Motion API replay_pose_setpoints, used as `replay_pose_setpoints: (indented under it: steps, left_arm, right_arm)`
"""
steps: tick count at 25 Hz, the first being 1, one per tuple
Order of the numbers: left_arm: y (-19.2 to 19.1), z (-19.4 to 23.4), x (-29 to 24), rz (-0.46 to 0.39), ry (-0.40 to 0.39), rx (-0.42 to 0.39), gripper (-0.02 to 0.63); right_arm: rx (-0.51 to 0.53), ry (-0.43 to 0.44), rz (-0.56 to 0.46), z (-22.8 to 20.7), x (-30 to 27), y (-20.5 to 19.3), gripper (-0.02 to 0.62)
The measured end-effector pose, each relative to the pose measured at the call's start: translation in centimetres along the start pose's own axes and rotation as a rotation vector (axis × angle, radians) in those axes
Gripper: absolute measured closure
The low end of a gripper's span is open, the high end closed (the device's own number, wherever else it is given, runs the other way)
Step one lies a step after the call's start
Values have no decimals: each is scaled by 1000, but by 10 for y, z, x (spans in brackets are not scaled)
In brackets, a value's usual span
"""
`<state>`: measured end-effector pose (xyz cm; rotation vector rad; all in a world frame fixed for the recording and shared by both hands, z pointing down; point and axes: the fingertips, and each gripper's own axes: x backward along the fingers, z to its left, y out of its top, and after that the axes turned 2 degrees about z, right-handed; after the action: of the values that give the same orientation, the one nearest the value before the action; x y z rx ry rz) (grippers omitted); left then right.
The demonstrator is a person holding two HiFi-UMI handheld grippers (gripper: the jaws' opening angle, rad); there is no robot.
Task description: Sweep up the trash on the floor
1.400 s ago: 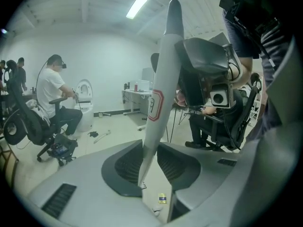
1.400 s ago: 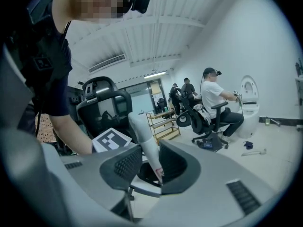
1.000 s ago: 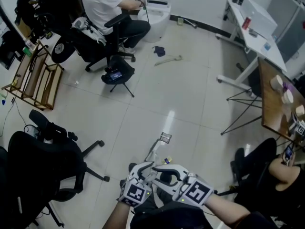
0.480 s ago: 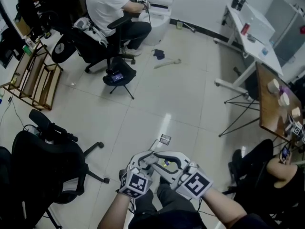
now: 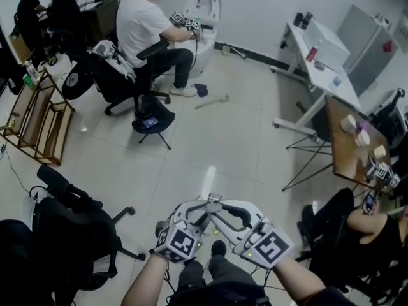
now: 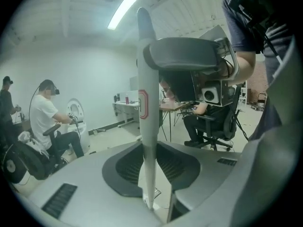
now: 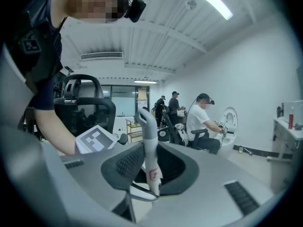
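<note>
1. Gripping first: the left tongs (image 6: 151,171) are clamped on a long white handle (image 6: 146,79). It stands upright between the pads and carries a red mark partway up. The hold sits some way below its rounded top.
2. The right tongs (image 7: 150,169) have just been closing and now pinch a second tool, a hook-topped handle (image 7: 146,126). The pads sit on the shaft not far under the hook, beside a small red mark.
3. From the head view, both tongs meet close in front of my body. The working ends of both tools are hidden under my arms, so I cannot tell which is the brush and which the pan.
4. I judge both shafts stiff, light and smooth. They are round tubes that could spin or slide in the pads if I push sideways. The right hold is near the tip and gives poor leverage, so a grip lower down should steer better.
5. The floor (image 5: 210,139) is pale, glossy tile, so light litter will likely skate ahead of a stroke. I cannot pick out any trash near me for certain.
6. Farther off, a dark rag (image 5: 201,89) and a pale stick (image 5: 212,101) lie loose near a seated person (image 5: 150,24). They are well apart from my tools.
</note>
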<state>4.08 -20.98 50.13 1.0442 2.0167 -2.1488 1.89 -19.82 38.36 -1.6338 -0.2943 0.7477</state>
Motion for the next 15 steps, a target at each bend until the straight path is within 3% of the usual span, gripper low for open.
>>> replay_pose_setpoints:
  steps: [10, 15]
  left_arm:
    - [74, 19, -9, -16, -97, -123, 511]
    - [101, 26, -21, -26, -85, -65, 459]
  right_arm:
    - [-34, -138, -102, -50, 21, 58, 492]
    - [-72, -133, -123, -84, 39, 64, 492]
